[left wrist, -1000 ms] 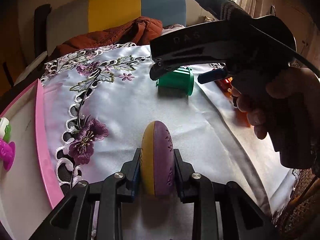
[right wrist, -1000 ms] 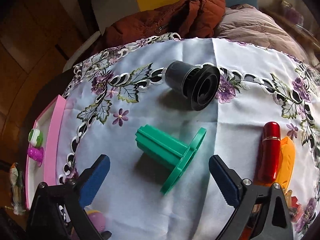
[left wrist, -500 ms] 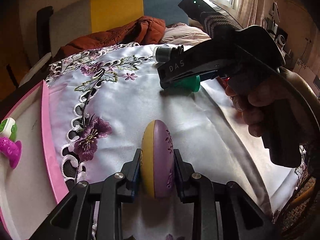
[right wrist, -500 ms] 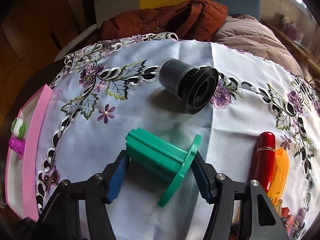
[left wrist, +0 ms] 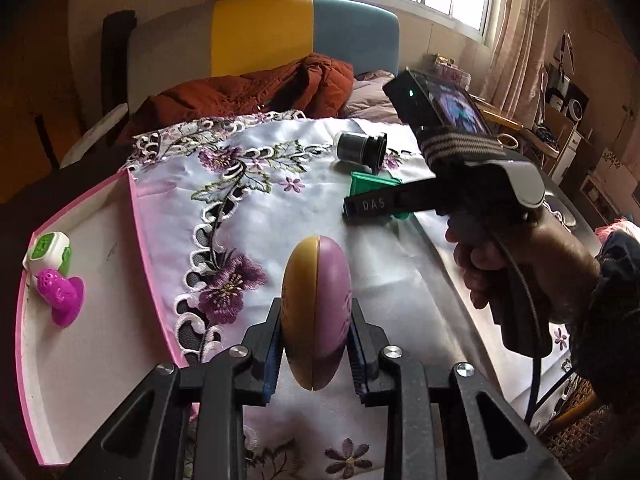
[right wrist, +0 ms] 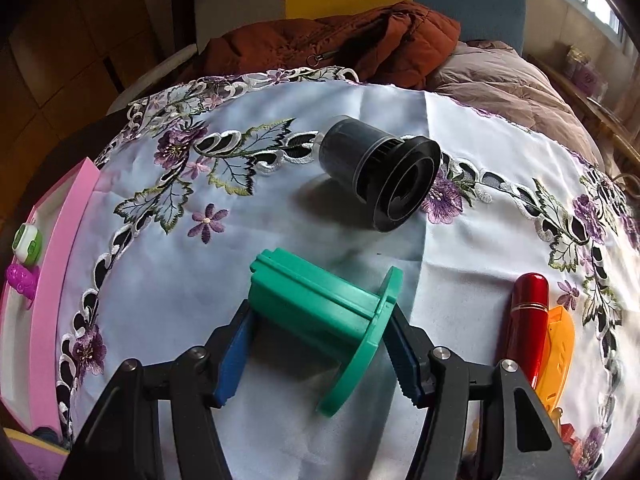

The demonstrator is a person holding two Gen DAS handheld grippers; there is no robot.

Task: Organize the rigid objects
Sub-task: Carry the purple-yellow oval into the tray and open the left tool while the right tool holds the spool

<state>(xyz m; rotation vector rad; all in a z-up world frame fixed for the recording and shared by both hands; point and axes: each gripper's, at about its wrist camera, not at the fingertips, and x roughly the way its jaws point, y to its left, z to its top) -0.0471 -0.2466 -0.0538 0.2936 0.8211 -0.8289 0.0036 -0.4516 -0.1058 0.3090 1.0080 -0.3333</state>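
Note:
My left gripper [left wrist: 316, 344] is shut on a yellow and purple egg-shaped object [left wrist: 316, 312], held above the white embroidered tablecloth [left wrist: 256, 216] beside the pink tray [left wrist: 100, 312]. My right gripper [right wrist: 316, 344] is shut on a green flanged spool [right wrist: 324, 316] lying on the cloth; its pads press the spool's end and its flange. The right gripper [left wrist: 362, 206] and the spool [left wrist: 370, 186] also show in the left wrist view. A black cylindrical piece [right wrist: 380, 176] lies beyond the spool.
The pink tray [right wrist: 60, 264] at the left holds a green-and-white item [left wrist: 48, 250] and a magenta toy [left wrist: 60, 294]. A red tube [right wrist: 528, 320] and an orange piece [right wrist: 558, 352] lie at the right. A rust jacket [right wrist: 332, 44] lies on the sofa behind.
My right gripper moved down around the green spool and closed on it. My left gripper rose and tilted with the egg-shaped object; more of the tray came into view.

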